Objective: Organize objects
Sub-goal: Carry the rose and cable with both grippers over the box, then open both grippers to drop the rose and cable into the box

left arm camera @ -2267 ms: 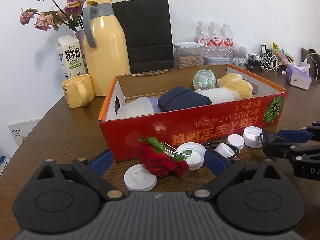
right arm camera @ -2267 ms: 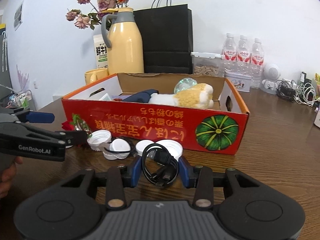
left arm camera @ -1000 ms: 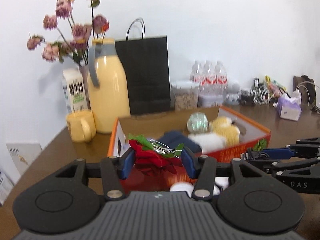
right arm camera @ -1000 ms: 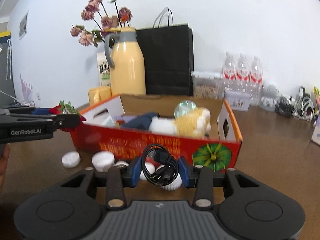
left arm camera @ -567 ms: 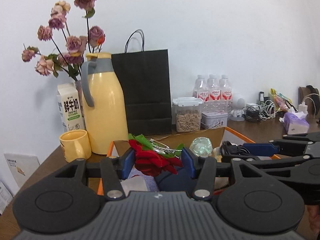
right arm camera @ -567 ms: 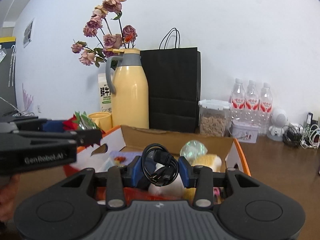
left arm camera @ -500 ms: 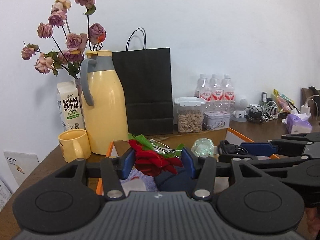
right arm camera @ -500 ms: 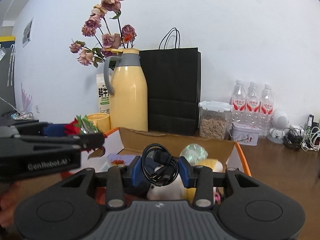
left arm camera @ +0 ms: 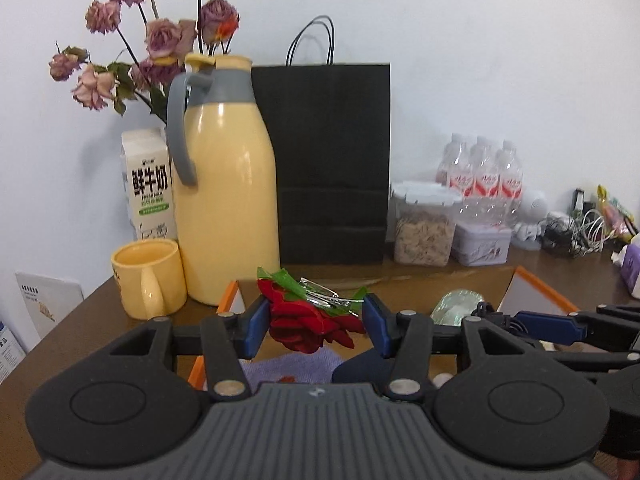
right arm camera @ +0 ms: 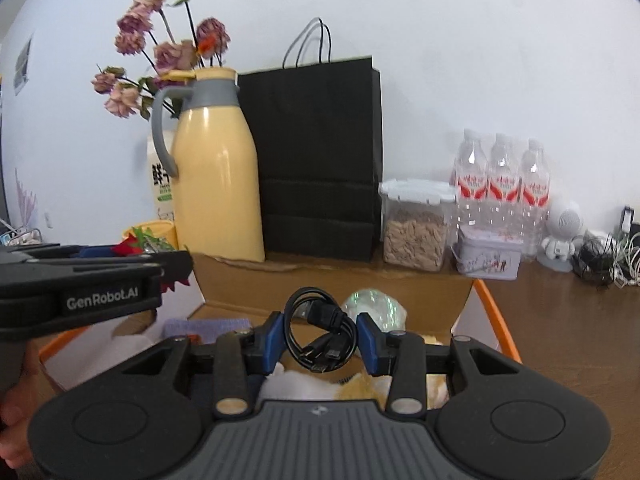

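Observation:
My left gripper [left arm camera: 314, 326] is shut on a red rose hair clip [left arm camera: 310, 326] with green leaves and a metal clasp, held above the left end of the orange cardboard box [left arm camera: 538, 284]. My right gripper [right arm camera: 321, 340] is shut on a coiled black cable [right arm camera: 322, 338] over the box's middle. Inside the box [right arm camera: 494, 312] lie a purple cloth [right arm camera: 206, 326], a clear iridescent ball [right arm camera: 374, 304], a dark blue item [left arm camera: 356, 372] and a white and yellow plush [right arm camera: 352, 390]. The left gripper [right arm camera: 132, 276] shows at the left of the right wrist view, the right gripper [left arm camera: 532, 326] at the right of the left wrist view.
Behind the box stand a yellow thermos jug [left arm camera: 224, 196], a yellow mug [left arm camera: 148, 284], a milk carton [left arm camera: 148, 188], dried roses [left arm camera: 156, 36], a black paper bag [left arm camera: 332, 160], a jar of grain [left arm camera: 424, 228], a tin [left arm camera: 482, 246] and water bottles [left arm camera: 480, 176]. Tangled cables [right arm camera: 604, 258] lie at the far right.
Both grippers have moved forward from the box's front side to above its inside, each still holding its object. The bottle caps on the table have dropped out of view.

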